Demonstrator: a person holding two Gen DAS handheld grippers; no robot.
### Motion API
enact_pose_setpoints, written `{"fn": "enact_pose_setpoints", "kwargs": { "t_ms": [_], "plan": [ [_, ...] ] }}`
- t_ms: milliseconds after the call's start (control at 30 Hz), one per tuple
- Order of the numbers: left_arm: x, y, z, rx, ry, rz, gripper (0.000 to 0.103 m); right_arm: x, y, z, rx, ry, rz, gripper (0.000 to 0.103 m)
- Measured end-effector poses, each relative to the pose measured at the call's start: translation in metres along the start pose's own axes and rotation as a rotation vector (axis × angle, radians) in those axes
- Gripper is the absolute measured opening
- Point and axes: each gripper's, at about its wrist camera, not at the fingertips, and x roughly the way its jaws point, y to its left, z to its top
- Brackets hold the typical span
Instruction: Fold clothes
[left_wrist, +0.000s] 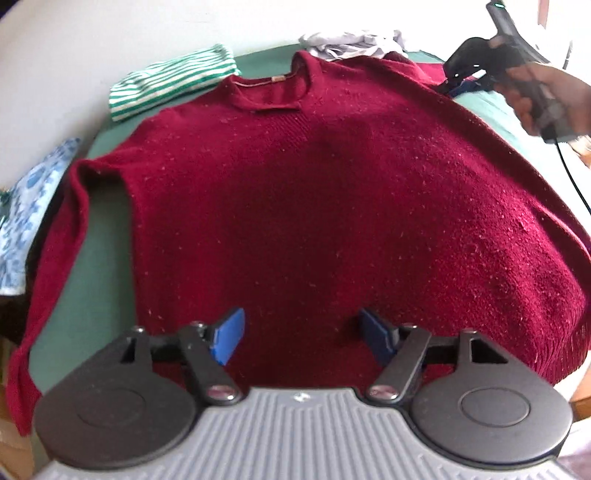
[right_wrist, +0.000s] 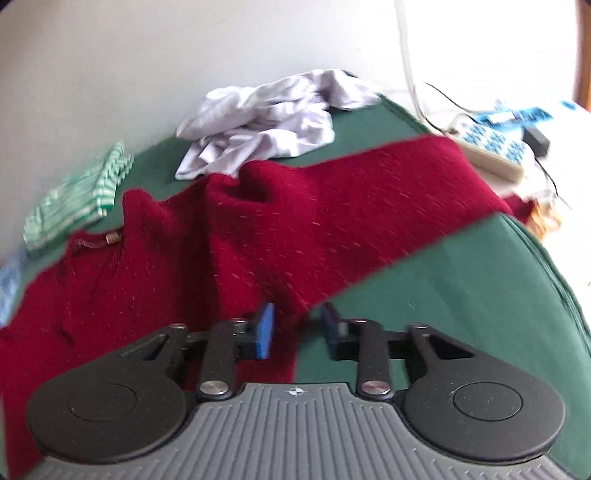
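A dark red knit sweater (left_wrist: 314, 192) lies spread flat on the green table (left_wrist: 99, 236), collar at the far side. My left gripper (left_wrist: 301, 339) is open above the sweater's hem, holding nothing. In the right wrist view the sweater (right_wrist: 258, 229) shows with one sleeve stretched out to the far right. My right gripper (right_wrist: 297, 330) is open and straddles the edge of the sweater's side below the sleeve. The right gripper also shows in the left wrist view (left_wrist: 517, 55), held by a hand above the sweater's right shoulder.
A folded green-and-white striped garment (left_wrist: 173, 81) lies at the far left. A crumpled pale grey garment (right_wrist: 266, 118) lies beyond the collar. A blue-patterned cloth (left_wrist: 26, 214) sits off the left edge. A power strip (right_wrist: 491, 147) and cables lie at the far right.
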Motion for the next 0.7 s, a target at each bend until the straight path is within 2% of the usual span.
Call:
{"fn": "enact_pose_setpoints", "kwargs": {
  "t_ms": [67,133,167,233,333,400,533,633,700],
  "plan": [
    [0.002,0.004,-0.001,-0.002,0.002,-0.012,0.082,0.003,0.006,0.006,-0.087,-0.02,-0.071,0.008],
    [0.004,0.008,-0.003,-0.005,0.002,-0.023,0.085,0.002,-0.003,0.013,-0.09,-0.046,-0.13,0.008],
    [0.005,0.008,-0.003,-0.007,0.004,-0.02,0.089,0.004,-0.012,0.014,-0.065,-0.033,-0.128,0.01],
    [0.006,0.01,-0.003,-0.014,0.01,-0.016,0.091,0.002,-0.025,0.012,0.001,-0.027,-0.078,0.014],
    [0.005,0.01,0.0,-0.023,0.017,0.011,0.089,-0.017,-0.026,0.005,0.0,-0.006,-0.022,0.034],
    [-0.001,0.005,0.001,-0.034,0.008,0.045,0.085,-0.044,-0.027,-0.009,0.016,-0.015,0.037,0.036],
    [-0.012,-0.004,-0.001,-0.092,-0.016,0.083,0.086,-0.093,-0.021,-0.059,-0.048,0.112,0.231,0.039],
    [-0.009,-0.011,-0.002,-0.138,0.008,0.105,0.086,-0.123,-0.021,-0.104,-0.093,0.189,0.305,0.04],
    [-0.007,-0.016,-0.003,-0.157,0.022,0.114,0.086,-0.131,-0.021,-0.129,-0.079,0.234,0.348,0.04]
  ]
}}
